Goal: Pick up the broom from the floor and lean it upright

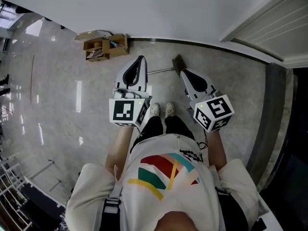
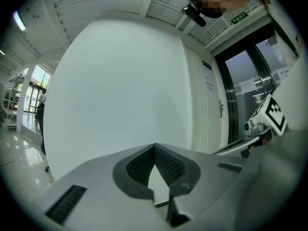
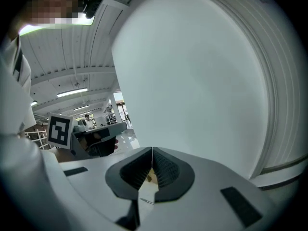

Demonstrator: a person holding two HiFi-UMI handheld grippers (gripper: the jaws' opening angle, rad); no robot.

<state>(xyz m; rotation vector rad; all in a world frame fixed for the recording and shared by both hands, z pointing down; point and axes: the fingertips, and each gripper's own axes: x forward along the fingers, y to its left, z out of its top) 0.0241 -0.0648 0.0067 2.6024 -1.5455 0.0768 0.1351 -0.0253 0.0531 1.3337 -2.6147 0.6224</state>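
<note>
Colours as I read them from here.

- Left gripper (image 1: 140,59) and right gripper (image 1: 184,72): pale grey shells, with black ribbed pads (image 2: 168,163).
- Marker cubes (image 1: 126,110): white, with black square patterns.
- Broom (image 1: 177,63): dull brown bristles and a silvery handle.
- Floor (image 1: 62,95): glossy grey with faint marbling; I see white glare streaks on it.
- Wall (image 1: 159,8): plain white.
- Cardboard box (image 1: 102,45): tan-brown.
- Shoes (image 1: 155,109): white.
- Trousers (image 1: 159,126): black.
- Shirt (image 1: 163,196): white, with red, green and yellow stripes across the chest.
</note>
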